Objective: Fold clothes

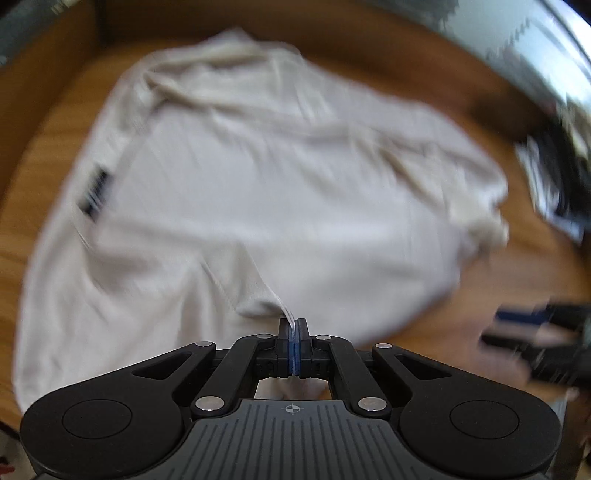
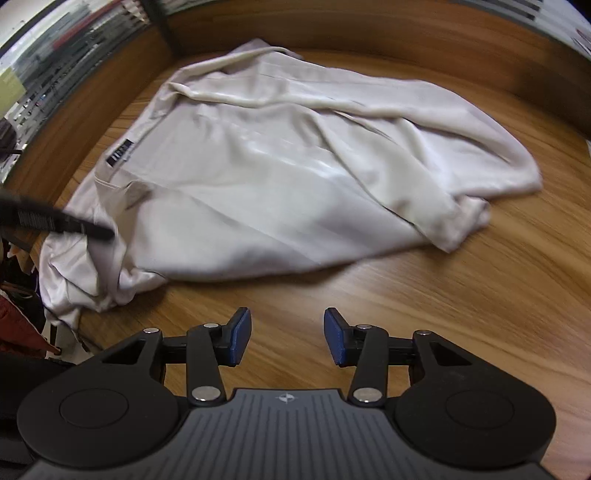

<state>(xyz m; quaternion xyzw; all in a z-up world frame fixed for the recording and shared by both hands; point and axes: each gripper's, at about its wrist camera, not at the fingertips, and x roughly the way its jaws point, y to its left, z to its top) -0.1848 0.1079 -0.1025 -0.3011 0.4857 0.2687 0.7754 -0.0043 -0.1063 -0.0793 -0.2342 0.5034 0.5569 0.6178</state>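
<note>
A pale beige shirt [image 1: 258, 177] lies rumpled on a wooden table [image 1: 480, 266], a dark label [image 1: 96, 188] near its left side. My left gripper [image 1: 294, 325] is shut on a hem fold of the shirt, the cloth pinched between its blue pads. In the right wrist view the same shirt [image 2: 280, 173] spreads across the table [image 2: 443, 288] beyond my right gripper [image 2: 288, 332], which stands open over bare wood with nothing between its fingers. The left gripper [image 2: 99, 232] shows there as a dark blurred shape at the shirt's near-left corner.
The right gripper [image 1: 517, 328] appears blurred at the right edge of the left wrist view. Dark and white items [image 1: 554, 184] lie at the table's right. A raised wooden rim [image 2: 369, 33] borders the far side. Red and dark cloth [image 2: 18, 325] hangs off the left.
</note>
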